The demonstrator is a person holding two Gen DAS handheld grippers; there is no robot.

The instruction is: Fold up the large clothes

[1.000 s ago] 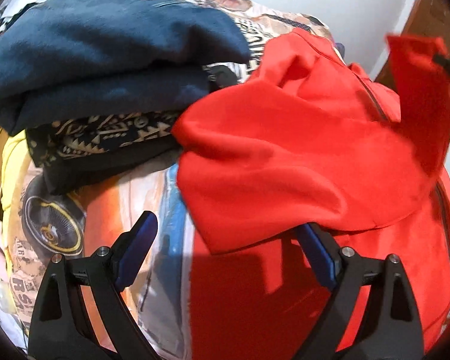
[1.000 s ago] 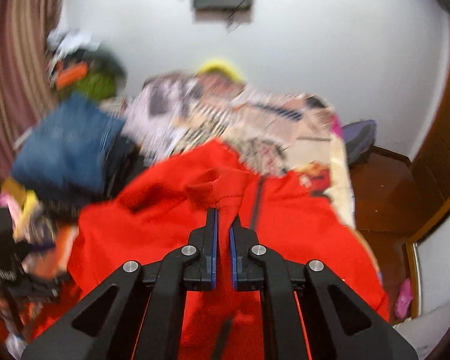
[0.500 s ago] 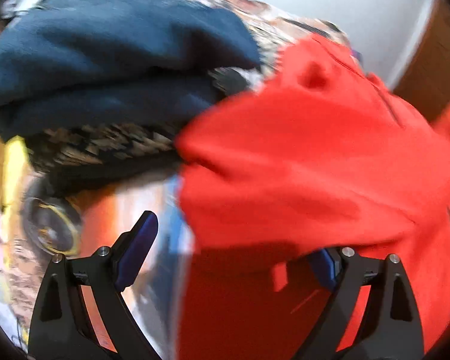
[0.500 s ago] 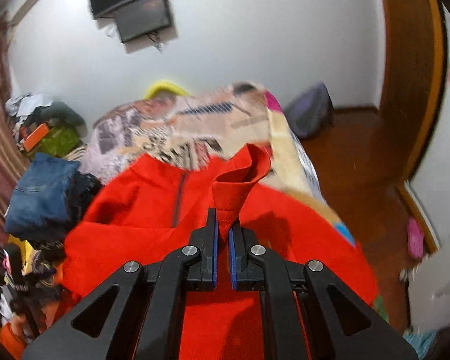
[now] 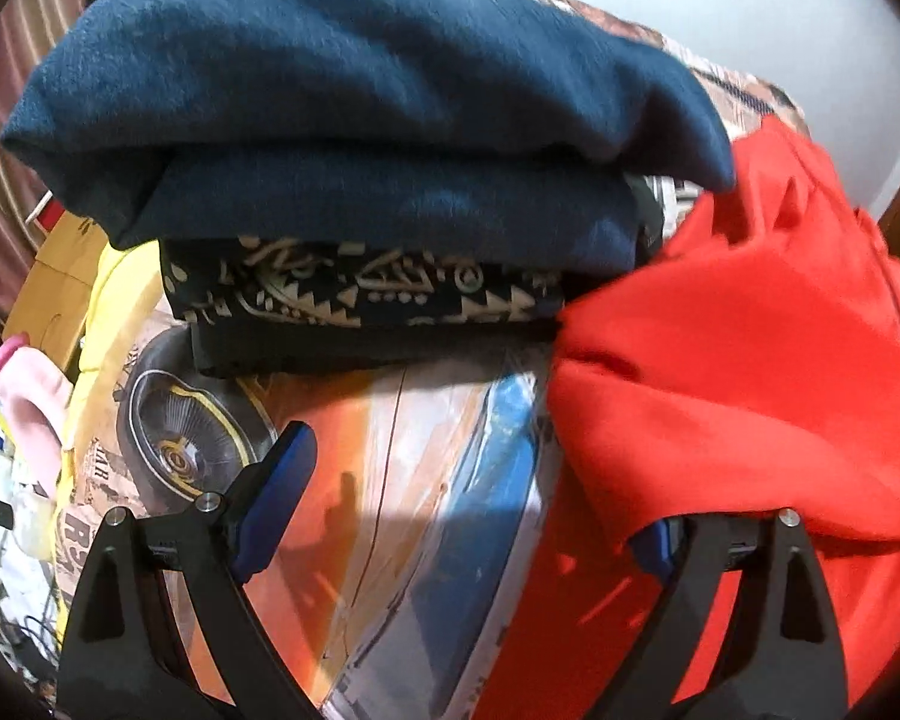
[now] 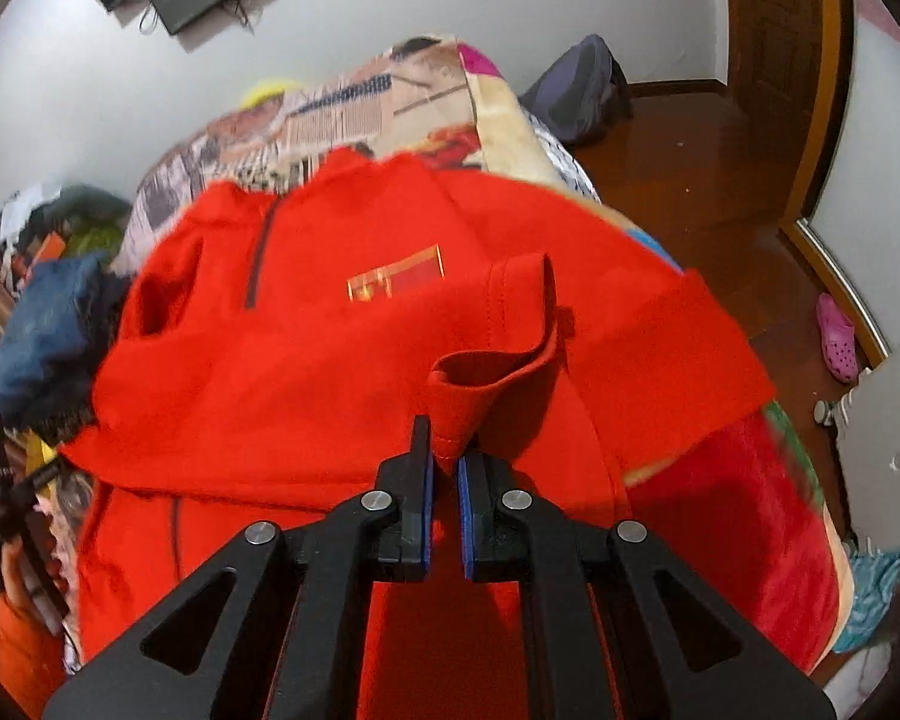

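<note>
A large red jacket (image 6: pixel 342 360) with a dark zipper lies spread on the bed. My right gripper (image 6: pixel 444 468) is shut on its red sleeve cuff (image 6: pixel 486 384), held over the jacket's body. In the left wrist view the jacket (image 5: pixel 750 372) fills the right side. My left gripper (image 5: pixel 468 498) is open and empty, low over the printed bedspread (image 5: pixel 402 468). Its right finger is partly hidden under the jacket's edge.
A stack of folded clothes, a dark blue sweater (image 5: pixel 354 96) on a black patterned garment (image 5: pixel 360 288), sits left of the jacket. A backpack (image 6: pixel 582 90) leans at the bed's far end. A pink shoe (image 6: pixel 837 339) lies on the wooden floor.
My right gripper has carried the sleeve cuff across and down over the jacket's body. My left gripper has shifted left, so the folded stack now fills more of its view.
</note>
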